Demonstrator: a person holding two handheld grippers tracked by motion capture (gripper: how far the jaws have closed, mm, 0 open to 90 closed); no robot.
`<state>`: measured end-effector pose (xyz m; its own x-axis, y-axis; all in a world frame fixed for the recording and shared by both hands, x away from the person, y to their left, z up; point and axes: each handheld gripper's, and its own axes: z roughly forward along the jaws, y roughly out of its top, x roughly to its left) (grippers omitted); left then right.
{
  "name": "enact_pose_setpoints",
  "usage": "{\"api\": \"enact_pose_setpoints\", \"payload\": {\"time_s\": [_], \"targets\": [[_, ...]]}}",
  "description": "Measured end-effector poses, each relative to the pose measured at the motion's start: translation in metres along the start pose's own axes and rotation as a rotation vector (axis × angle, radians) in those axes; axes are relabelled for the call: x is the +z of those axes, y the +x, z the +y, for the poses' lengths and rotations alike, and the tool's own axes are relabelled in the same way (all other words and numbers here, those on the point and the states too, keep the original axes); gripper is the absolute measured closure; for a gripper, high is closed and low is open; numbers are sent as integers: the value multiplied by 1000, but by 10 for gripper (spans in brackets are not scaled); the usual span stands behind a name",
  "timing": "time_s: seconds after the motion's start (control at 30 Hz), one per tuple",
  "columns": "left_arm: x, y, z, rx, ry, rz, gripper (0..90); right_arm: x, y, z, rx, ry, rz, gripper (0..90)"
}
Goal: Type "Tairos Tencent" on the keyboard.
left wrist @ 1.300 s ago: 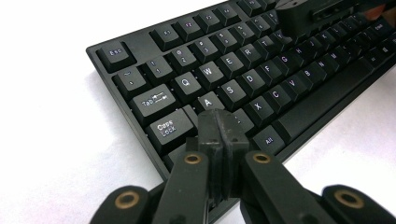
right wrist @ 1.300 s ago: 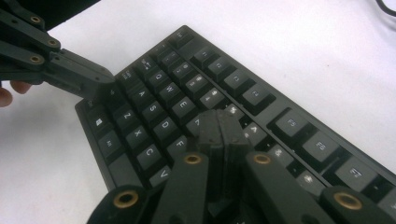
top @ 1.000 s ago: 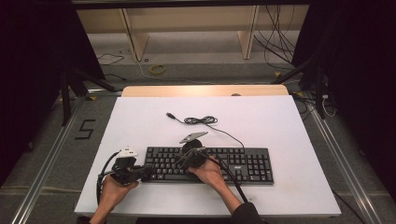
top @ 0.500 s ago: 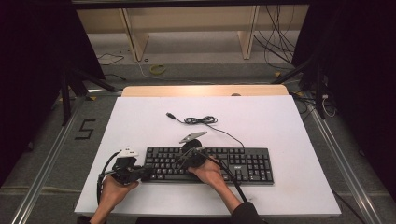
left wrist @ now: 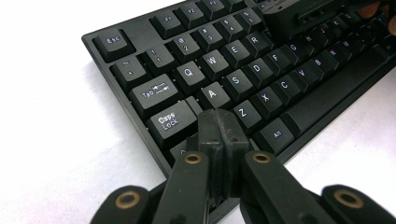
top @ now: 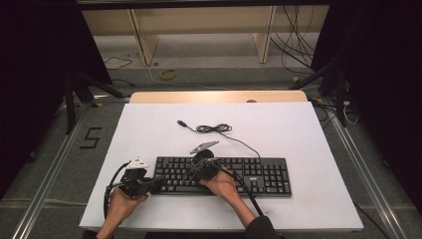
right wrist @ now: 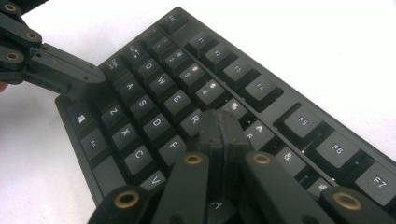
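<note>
Black keyboard (top: 224, 175) lying flat near the front edge of the white tabletop (top: 278, 129), long side running left to right; its cable (top: 214, 128) lies loosely coiled on the tabletop behind it. Left gripper (left wrist: 219, 122), jaws pressed together and holding nothing, tip down at the Shift key, just below Caps Lock (left wrist: 173, 120) and beside A and Z. Right gripper (right wrist: 223, 127), jaws likewise closed and empty, tip among the R, T and F keys. In the high view both hands sit at the keyboard's left half, the left at its end. Likely faults: a closed tip broader than the gap between keys may depress two caps at once; an oblique push may skid off a cap or slide the unsecured keyboard across the smooth tabletop; the two grippers, working near each other, may collide
</note>
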<state>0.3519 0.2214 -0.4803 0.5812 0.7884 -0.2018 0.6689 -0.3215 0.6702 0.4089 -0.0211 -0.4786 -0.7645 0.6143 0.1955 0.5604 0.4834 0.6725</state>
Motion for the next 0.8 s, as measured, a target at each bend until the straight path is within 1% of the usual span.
{"api": "enact_pose_setpoints", "payload": {"time_s": [0.17,0.23,0.27,0.33,0.4,0.5,0.6,0.63,0.67,0.7,0.77,0.8], "targets": [[0,1,0,-1,-1,-6,890,-2,0,0,9,1,3,900],[-2,1,0,-4,-10,-6,888,-6,-1,0,14,-17,4,900],[-4,1,1,-11,-34,-16,888,-9,-1,0,14,-29,2,900],[-5,1,2,-5,-42,-16,878,-14,-3,1,17,-52,1,895],[-7,0,2,-12,-64,-26,867,-18,-4,1,21,-66,3,879],[-9,-3,4,0,-90,-37,841,-23,-5,-1,24,-83,14,848],[-9,-3,4,-7,-101,-49,803,-29,-7,-2,28,-108,22,804],[-9,-3,4,-9,-106,-51,803,-29,-7,-2,28,-108,22,804],[-10,-3,4,-10,-110,-55,788,-30,-7,-2,31,-112,23,780],[-10,-2,4,-12,-115,-60,750,-33,-9,-3,36,-122,30,742],[-10,-3,5,-21,-135,-67,683,-36,-10,-4,39,-131,32,674],[-11,-3,5,-23,-153,-68,667,-38,-10,-5,42,-135,30,648]]}}
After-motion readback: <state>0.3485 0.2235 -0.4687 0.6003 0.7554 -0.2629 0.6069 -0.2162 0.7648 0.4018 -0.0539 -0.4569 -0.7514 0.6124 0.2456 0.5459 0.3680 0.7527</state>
